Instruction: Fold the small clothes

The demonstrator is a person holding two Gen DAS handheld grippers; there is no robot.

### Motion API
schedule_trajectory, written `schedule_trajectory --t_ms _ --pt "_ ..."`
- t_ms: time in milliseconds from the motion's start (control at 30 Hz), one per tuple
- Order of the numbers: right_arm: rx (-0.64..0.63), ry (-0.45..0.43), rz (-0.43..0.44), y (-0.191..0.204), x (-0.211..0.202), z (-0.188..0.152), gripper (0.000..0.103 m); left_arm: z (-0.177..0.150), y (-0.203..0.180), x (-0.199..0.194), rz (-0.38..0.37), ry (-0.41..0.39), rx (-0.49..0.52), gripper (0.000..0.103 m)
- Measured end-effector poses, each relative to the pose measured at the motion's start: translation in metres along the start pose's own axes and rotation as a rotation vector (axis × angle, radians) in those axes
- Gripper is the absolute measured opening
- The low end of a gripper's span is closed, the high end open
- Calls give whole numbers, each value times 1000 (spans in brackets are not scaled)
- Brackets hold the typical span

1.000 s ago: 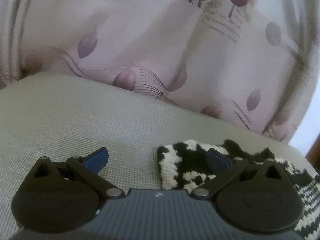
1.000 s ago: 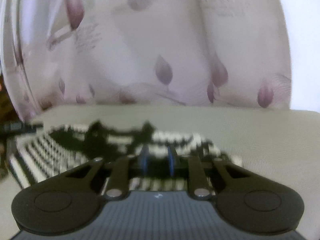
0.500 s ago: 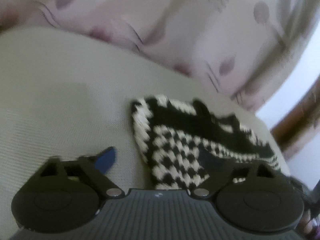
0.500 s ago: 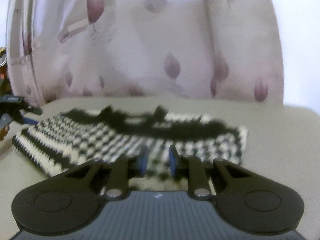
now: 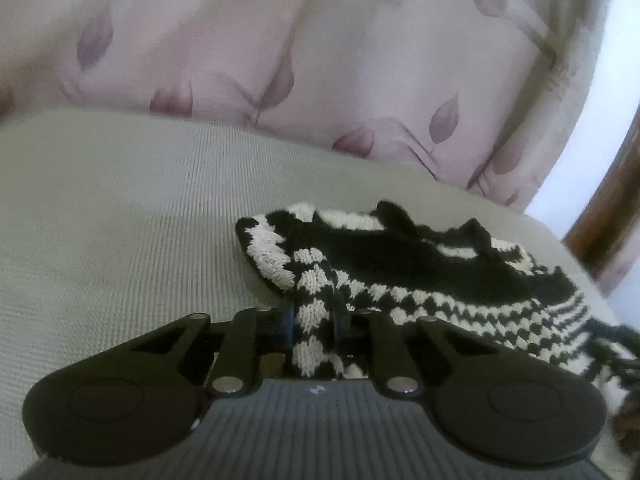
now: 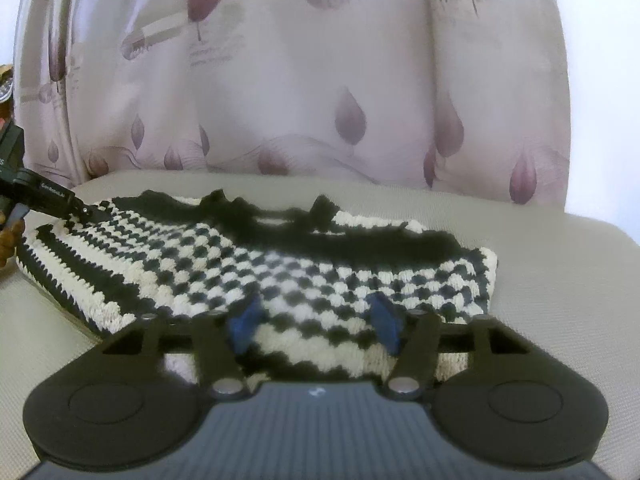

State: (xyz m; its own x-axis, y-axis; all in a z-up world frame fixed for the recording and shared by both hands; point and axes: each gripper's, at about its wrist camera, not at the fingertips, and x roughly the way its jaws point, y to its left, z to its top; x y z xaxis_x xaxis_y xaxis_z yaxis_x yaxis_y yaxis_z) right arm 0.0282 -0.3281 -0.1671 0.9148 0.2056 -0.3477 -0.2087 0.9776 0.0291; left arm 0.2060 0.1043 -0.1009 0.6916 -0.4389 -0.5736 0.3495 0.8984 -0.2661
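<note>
Left hand-held gripper (image 5: 314,330) clamped on knitted garment (image 5: 420,280) edge; right hand-held gripper (image 6: 314,320) spread wide over it, holding nothing.

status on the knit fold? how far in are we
Early. Done: the black-and-white knit garment lies spread on the grey cushion. In hand: the left gripper is shut on an edge of the knit, fabric bunched between its pads. The right gripper is open over the near edge, gripping nothing. Left: no fold visible yet; the whole fold-over remains.

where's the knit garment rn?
The knit garment lies on the grey cushion before the floral curtain, one corner pinched in the left tongs.
</note>
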Motion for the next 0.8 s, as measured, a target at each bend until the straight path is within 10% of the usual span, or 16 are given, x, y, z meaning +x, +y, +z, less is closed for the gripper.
schedule_trajectory --t_ms 800 --pt "91 -59 25 -15 -11 1 78 3 -83 6 318 4 287 17"
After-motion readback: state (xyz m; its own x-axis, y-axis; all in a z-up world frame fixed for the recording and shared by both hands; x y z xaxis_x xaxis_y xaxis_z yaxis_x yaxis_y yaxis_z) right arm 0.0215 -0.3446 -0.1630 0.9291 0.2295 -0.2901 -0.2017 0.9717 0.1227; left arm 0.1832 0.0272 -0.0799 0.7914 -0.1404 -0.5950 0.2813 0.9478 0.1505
